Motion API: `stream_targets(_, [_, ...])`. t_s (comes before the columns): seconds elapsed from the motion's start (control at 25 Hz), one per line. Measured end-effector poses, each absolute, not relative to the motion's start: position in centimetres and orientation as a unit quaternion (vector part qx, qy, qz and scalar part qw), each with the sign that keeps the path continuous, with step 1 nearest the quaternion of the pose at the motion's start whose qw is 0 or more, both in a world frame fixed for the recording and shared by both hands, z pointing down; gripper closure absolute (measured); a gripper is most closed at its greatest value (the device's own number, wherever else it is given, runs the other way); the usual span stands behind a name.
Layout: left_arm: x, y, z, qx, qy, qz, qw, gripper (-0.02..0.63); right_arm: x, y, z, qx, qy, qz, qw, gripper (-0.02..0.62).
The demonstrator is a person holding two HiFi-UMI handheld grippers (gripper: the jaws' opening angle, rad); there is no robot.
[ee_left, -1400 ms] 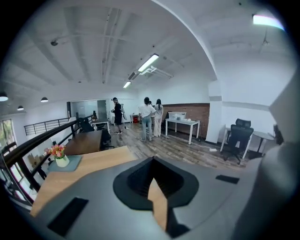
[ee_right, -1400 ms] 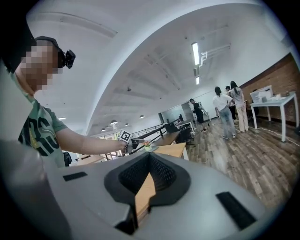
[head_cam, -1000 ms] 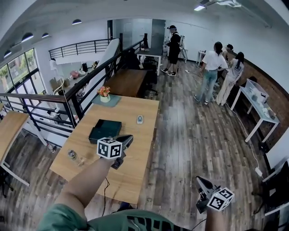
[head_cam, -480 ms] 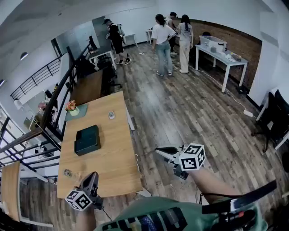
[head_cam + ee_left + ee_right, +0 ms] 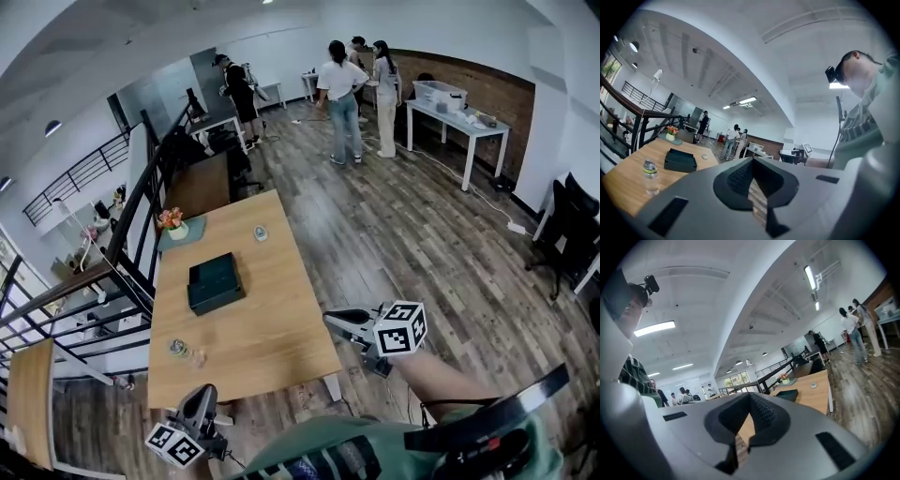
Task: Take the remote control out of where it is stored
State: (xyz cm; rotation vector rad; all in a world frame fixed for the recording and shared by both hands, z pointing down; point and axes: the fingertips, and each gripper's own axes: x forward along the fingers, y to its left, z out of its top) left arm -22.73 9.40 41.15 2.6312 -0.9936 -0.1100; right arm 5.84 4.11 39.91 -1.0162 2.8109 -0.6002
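Both tools empty, jaws pressed together. Left gripper is off the table's near edge, right gripper off its near right corner. Dark box sits mid-table. Small pale item near the far edge; can't tell if it's the remote.

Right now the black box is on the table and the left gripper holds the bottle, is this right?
No. The black box is on the table, but the left gripper is shut and empty; the left gripper view shows the bottle standing on the table.
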Motion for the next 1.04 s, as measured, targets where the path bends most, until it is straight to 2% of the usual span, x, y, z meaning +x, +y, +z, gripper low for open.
stream_targets(0.16, [-27.6,11.9,42.4,0.927,-0.339,-0.027,0.158,0.603,2.1,6.8,40.9,-0.36,0.907,-0.212,0.045,0.589])
stream_targets(0.28, [-28.9,12.1,43.5,0.929,-0.327,-0.034,0.173,0.603,1.3,9.0,42.1,-0.375,0.9,-0.219,0.038,0.59])
stream_targets(0.52, [-25.1,14.3,42.1,0.932,-0.312,-0.067,0.174,0.603,4.2,10.8,40.7,-0.383,0.9,-0.206,0.03,0.59])
stream_targets(1.04, [-20.8,15.0,42.2,0.931,-0.307,-0.069,0.185,0.603,6.6,9.6,39.1,-0.357,0.913,-0.195,0.021,0.591])
